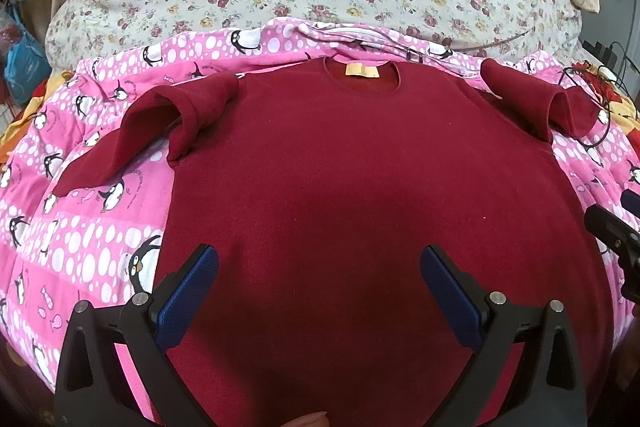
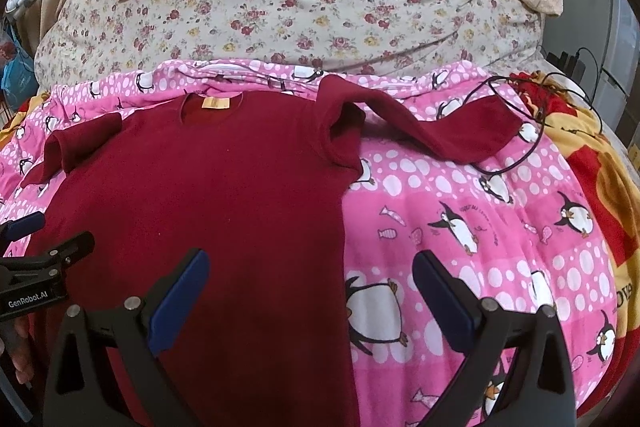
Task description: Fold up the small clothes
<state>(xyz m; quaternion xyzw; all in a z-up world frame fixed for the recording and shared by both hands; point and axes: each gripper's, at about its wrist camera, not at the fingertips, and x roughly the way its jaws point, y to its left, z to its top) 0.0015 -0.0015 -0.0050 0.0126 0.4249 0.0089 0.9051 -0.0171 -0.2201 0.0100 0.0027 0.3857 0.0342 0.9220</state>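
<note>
Sweater (image 1: 360, 187) flat on quilt (image 2: 480, 207) | left gripper (image 1: 319, 261) wide apart, empty | right gripper (image 2: 311, 267) wide apart, empty

Both views are evenly and softly lit, with no glare seen. A dim shadow is cast on the near part of the sweater (image 1: 360, 195). Strong fisheye bending is seen at the edges, and the corners are blacked out. Focus is sharp throughout.

Dark red fleece sweater (image 1: 360, 179), flat and front-up, both sleeves crumpled outward, yellow neck label (image 1: 361, 71).
</note>
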